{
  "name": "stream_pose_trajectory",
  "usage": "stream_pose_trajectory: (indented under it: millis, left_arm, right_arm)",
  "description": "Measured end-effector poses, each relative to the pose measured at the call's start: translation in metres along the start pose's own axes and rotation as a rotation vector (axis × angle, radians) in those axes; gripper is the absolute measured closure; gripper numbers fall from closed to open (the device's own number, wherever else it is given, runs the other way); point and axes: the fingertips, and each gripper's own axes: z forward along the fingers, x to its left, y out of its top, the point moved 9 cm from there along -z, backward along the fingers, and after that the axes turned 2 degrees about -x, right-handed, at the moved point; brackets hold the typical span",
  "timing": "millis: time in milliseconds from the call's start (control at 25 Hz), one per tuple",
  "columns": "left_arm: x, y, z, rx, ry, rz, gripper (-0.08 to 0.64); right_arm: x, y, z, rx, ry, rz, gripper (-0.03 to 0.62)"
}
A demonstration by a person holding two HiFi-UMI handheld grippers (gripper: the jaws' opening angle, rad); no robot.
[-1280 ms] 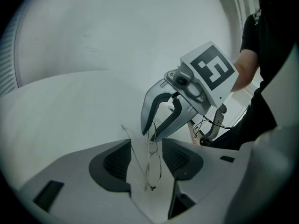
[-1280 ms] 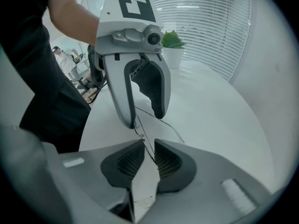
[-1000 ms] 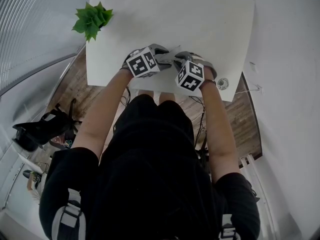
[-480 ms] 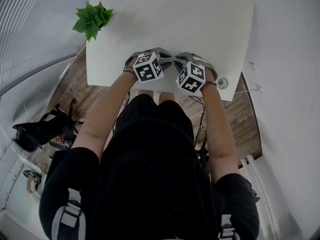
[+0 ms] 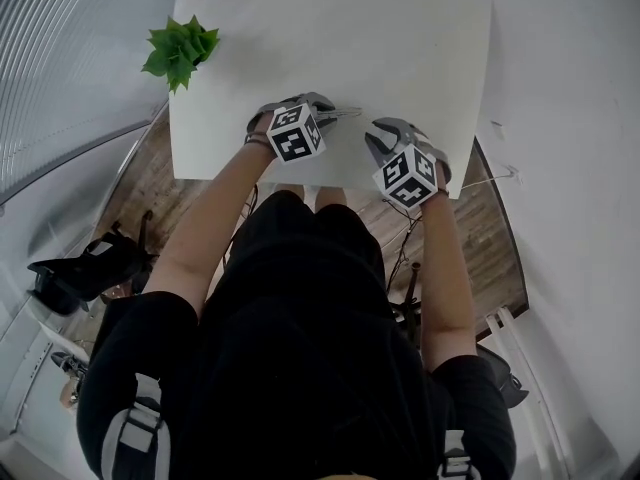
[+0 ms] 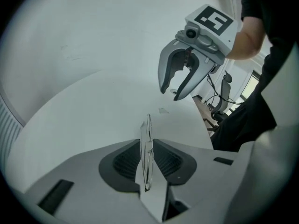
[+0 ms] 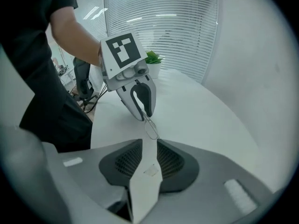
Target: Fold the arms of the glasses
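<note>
- The left gripper (image 6: 147,146) has the wire-framed glasses (image 6: 147,153) edge-on between its jaws, which are closing onto the frame. In the right gripper view the glasses (image 7: 150,129) hang from its tips, just above the white table (image 5: 400,48).
- The right gripper (image 6: 169,94) hovers near the glasses but apart from them, its jaws opening with nothing between them.
- Whether either arm is folded is too fine to read.
- The frame looks thin and springy, so the left grip should be only firm enough to stop it swivelling.
- The right gripper would best push an arm near its free end, swinging it about the hinge towards the lenses, not squeezing it.
- Main risks are a bent wire or the frame twisting out of the left jaws.
</note>
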Motion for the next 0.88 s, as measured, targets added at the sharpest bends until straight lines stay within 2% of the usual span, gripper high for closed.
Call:
stream_pose_trajectory:
  millis: [200, 400, 520, 720, 880]
  left_arm:
    - [0.015, 0.006, -0.009, -0.013, 0.114, 0.007, 0.399]
    - [0.019, 0.012, -0.045, -0.112, 0.189, -0.046, 0.388]
    - [0.011, 0.017, -0.08, -0.216, 0.214, -0.102, 0.388]
    - [-0.012, 0.035, -0.155, -0.467, 0.266, -0.211, 0.397]
    - [-0.037, 0.056, -0.212, -0.646, 0.32, -0.241, 0.427]
  right_arm:
    - [0.004, -0.01, -0.016, -0.02, -0.027, 0.055, 0.485]
    - [0.005, -0.002, -0.037, -0.162, -0.071, 0.162, 0.483]
    - [0.004, 0.012, -0.059, -0.296, -0.11, 0.216, 0.485]
    - [0.009, 0.047, -0.101, -0.541, -0.132, 0.281, 0.497]
    - [0.015, 0.077, -0.137, -0.731, -0.126, 0.305, 0.522]
